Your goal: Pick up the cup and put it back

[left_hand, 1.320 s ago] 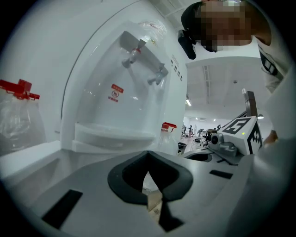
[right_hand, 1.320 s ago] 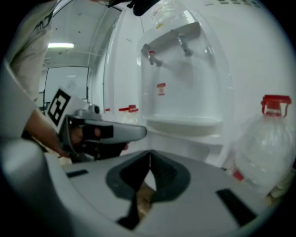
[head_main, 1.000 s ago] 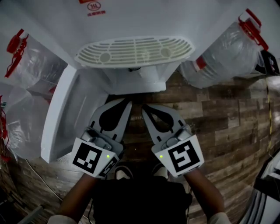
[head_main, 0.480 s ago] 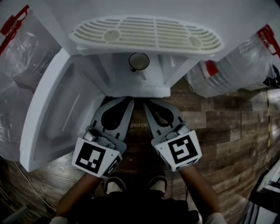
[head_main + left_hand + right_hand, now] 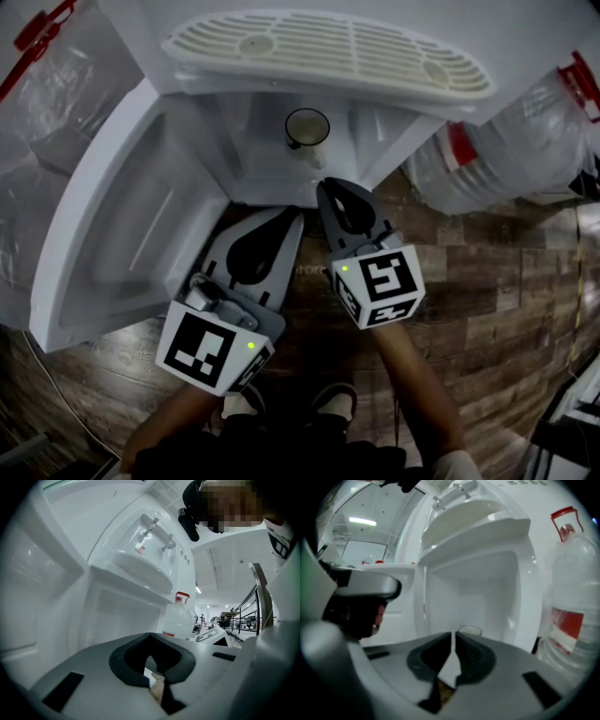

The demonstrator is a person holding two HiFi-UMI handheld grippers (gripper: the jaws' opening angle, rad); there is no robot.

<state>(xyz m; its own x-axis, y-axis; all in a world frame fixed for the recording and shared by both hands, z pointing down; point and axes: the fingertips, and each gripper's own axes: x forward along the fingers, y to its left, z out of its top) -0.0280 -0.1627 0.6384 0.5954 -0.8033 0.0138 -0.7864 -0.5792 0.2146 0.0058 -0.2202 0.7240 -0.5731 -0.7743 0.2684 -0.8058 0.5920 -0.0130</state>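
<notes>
A small pale round cup (image 5: pixel 307 128) is seen standing upright inside the open lower compartment (image 5: pixel 262 169) of a white plastic water dispenser (image 5: pixel 328 47). The compartment's white door (image 5: pixel 112 225) is opened out at 9 o'clock. The right tool (image 5: pixel 327 185) is closed and empty, with the cup at 12 o'clock just beyond its tips. The left tool (image 5: pixel 292 216) is likewise closed on nothing, at 7 o'clock from the right one, above the dark wooden floor (image 5: pixel 487 281).
</notes>
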